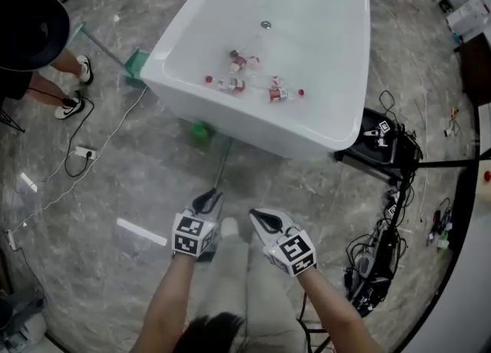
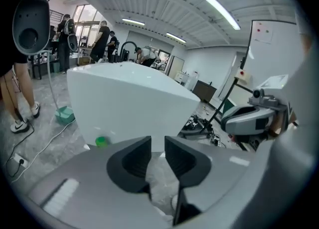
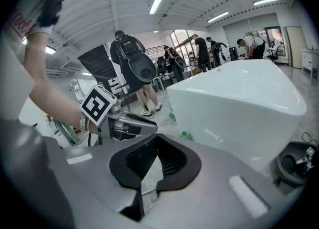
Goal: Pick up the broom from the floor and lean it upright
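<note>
Broom [image 1: 223, 161]: thin pole lying flat on the floor beside bathtub [image 1: 253, 135]; not lifted.
Left gripper [image 1: 207, 201]: jaws slightly apart, empty, near the pole's end.
Right gripper [image 1: 259, 218]: jaws closed, empty.
Remaining: grasp, raise, lean upright.

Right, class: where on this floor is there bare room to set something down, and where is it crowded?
Free: the floor between the white cable and the bathtub; also between bathtub and right gripper. Crowded: black cables at right; the broom handle lies ahead.
</note>
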Motion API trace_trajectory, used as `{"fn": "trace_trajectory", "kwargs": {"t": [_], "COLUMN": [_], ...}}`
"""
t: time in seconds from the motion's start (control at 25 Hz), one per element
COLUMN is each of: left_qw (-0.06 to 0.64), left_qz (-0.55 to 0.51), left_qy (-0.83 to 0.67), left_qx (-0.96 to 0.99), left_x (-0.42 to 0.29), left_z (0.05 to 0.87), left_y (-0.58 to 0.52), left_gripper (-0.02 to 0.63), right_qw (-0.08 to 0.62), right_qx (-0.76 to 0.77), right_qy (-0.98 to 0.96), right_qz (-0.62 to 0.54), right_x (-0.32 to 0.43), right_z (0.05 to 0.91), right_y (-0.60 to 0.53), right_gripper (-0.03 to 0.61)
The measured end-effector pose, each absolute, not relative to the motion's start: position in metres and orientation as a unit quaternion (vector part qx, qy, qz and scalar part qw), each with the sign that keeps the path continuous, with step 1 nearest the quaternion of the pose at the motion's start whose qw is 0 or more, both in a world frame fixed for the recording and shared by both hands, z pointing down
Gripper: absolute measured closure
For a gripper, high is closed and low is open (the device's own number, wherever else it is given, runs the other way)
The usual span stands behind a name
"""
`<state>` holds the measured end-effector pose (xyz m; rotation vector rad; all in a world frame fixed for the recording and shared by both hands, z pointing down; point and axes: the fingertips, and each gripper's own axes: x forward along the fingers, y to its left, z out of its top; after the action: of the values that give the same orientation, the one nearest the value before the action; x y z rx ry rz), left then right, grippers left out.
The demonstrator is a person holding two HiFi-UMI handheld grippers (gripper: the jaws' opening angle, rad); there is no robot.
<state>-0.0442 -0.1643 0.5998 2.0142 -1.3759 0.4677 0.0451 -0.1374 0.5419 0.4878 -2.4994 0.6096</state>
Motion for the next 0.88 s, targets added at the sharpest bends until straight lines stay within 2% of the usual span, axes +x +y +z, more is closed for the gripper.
{"fn": "trace_trajectory", "kwargs": {"t": [0.24, 0.44, 0.88], "left_qw": [0.369, 0.398, 0.424], "left_qz": [0.190, 0.188, 0.259], "left_qy": [-0.540, -0.555, -0.549], "left_qx": [0.732, 0.706, 0.673], "left_x": [-0.052, -0.052, -0.066], "left_z": [0.688, 0.748, 0.893], "left_y": [-0.176, -0.182, -0.180], "left_gripper": [0.525, 0.513, 0.506], "right_qw": [0.298, 0.305, 0.354], "right_qx": [0.185, 0.172, 0.178], "right_qy": [-0.890, -0.875, -0.848], "right_qz": [0.291, 0.335, 0.352], "right_x": [0.032, 0.035, 0.035], "right_z": [0.647, 0.712, 0.859], "right_y": [-0.161, -0.169, -0.183], "right_gripper": [0.577, 0.577, 0.577]}}
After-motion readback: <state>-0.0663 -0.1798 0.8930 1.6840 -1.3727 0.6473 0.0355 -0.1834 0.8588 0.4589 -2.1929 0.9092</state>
